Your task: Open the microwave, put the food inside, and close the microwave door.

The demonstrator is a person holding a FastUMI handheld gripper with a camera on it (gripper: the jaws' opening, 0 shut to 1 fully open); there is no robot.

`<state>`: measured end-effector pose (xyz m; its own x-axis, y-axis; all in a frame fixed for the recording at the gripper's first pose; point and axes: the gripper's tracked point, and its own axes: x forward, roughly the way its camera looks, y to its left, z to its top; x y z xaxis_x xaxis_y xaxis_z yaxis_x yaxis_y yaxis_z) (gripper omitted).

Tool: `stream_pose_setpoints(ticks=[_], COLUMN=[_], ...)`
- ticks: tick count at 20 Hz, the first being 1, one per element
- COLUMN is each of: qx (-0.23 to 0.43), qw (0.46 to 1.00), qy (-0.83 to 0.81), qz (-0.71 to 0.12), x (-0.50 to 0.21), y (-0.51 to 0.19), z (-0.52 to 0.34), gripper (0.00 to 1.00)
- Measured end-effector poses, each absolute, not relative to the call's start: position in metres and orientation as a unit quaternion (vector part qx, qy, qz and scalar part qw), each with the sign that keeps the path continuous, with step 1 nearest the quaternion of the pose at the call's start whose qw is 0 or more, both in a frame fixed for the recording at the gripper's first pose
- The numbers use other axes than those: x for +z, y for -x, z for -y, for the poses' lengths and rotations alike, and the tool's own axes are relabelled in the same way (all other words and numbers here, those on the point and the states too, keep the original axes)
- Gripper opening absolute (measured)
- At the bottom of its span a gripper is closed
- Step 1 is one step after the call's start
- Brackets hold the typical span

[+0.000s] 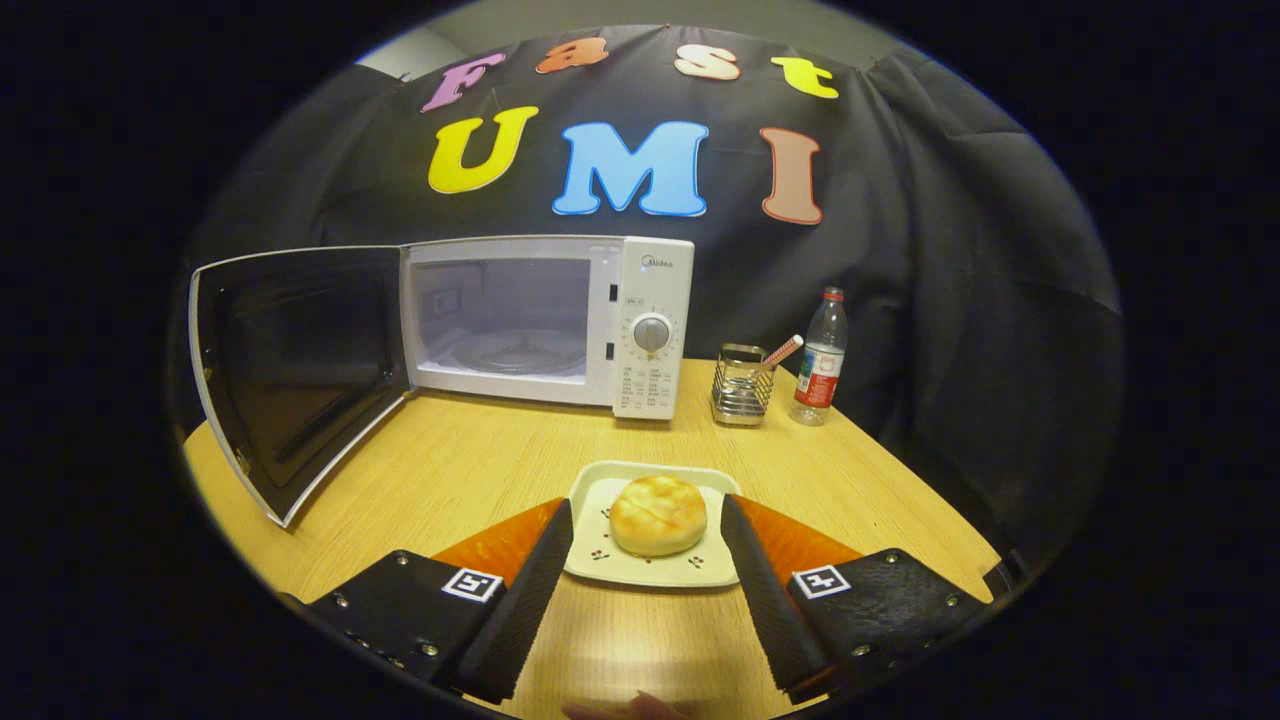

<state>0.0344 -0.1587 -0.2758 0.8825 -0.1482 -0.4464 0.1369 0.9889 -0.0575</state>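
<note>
On the wooden table [450, 470], a bun [658, 514] is being carried by a white plate [640, 568] lying between the spread fingers of the gripper [646, 512]; whether its edges are being pressed cannot be told. Beyond, the microwave [545, 322] is being held open, its door [295, 370] swung wide. Beside it, a wire holder [742, 390] and bottle [820, 358] are being kept.
</note>
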Motion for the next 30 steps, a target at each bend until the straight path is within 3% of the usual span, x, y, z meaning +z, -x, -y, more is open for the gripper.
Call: stream_pose_setpoints(ticks=[4,7,8,14,16,18,23,30], qx=[-0.05,-0.087,-0.094,-0.093,-0.095,-0.094,-0.089,0.024], qw=[0.957,0.946,0.942,0.935,0.936,0.937,0.955,0.969], qy=[-0.047,-0.071,-0.075,-0.06,-0.056,-0.051,-0.023,-0.098], qz=[-0.283,-0.304,-0.312,-0.338,-0.333,-0.331,-0.282,-0.226], x=[-0.305,-0.321,-0.325,-0.351,-0.348,-0.351,-0.333,-0.277], y=[-0.06,-0.075,-0.078,-0.089,-0.087,-0.089,-0.092,-0.106], z=[0.162,0.18,0.183,0.176,0.175,0.174,0.164,0.067], gripper=[0.9,0.92,0.97,0.99,0.97,0.88,0.76,0.76])
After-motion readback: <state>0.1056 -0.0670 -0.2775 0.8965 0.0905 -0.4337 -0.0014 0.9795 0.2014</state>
